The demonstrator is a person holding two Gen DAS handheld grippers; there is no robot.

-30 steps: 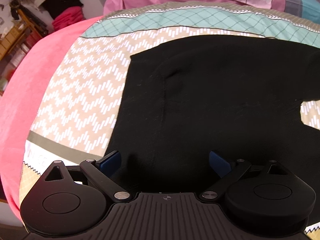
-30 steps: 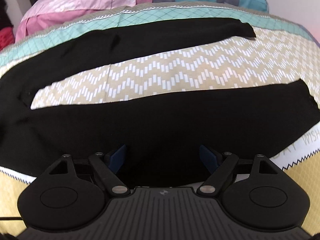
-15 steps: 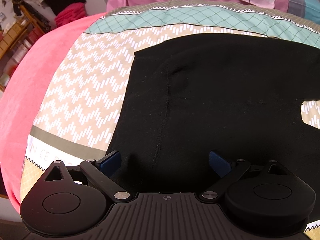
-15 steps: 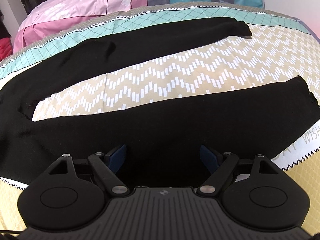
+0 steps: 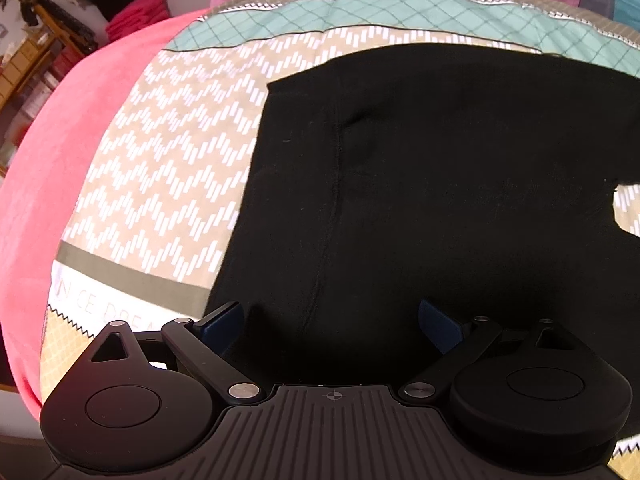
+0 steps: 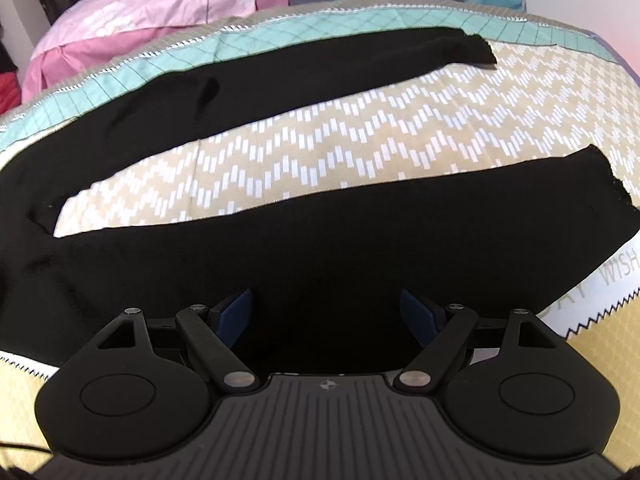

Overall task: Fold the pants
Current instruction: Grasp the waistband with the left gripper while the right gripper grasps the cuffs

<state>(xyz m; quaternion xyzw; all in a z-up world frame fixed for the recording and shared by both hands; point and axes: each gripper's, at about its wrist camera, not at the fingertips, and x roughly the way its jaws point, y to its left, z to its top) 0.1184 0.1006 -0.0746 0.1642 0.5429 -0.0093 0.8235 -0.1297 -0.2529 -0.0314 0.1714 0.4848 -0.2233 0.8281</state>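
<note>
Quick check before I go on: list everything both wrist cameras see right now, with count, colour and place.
pants: one, black, spread flat on the bed, legs apart, waist end under the left camera.
patterned cover: one, tan zigzag with teal band, beneath the pants.
pink blanket: one, coral pink, at the cover's left edge.
pillows: pink and teal-grey striped, count unclear, at the far end of the bed.
clutter: shelves and piled clothes, far left background.
left gripper: black, blue fingers open over the waist.
right gripper: black, open over the near leg.
</note>
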